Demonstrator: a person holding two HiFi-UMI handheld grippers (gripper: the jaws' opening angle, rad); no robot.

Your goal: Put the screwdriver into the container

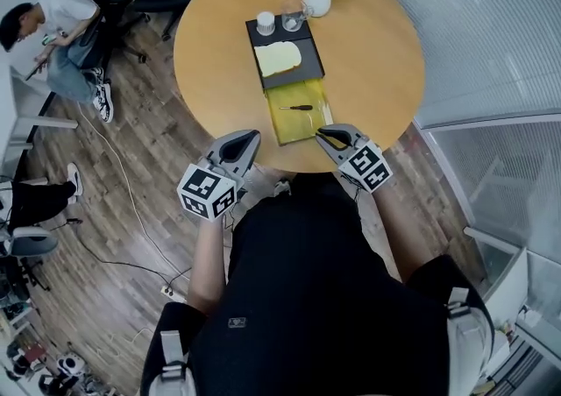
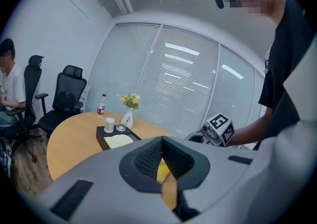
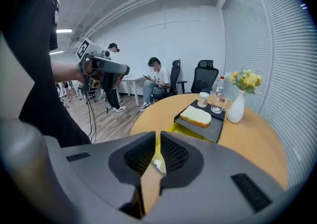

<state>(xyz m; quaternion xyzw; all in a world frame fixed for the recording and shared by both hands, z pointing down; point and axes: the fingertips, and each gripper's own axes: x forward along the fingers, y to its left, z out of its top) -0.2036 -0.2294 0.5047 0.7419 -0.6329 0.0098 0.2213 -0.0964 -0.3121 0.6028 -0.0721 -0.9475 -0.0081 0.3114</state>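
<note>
Screwdriver (image 1: 298, 108) lies in the yellow container (image 1: 282, 130), so the job seems done. Left gripper (image 1: 251, 137) and right gripper (image 1: 323, 132) hang near, jaws closed on nothing.

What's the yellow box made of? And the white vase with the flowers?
The yellow container looks like plastic: one even bright colour, thin walls, a slight shine. The vase looks like glazed ceramic, smooth, white and glossy, though painted glass is possible.
</note>
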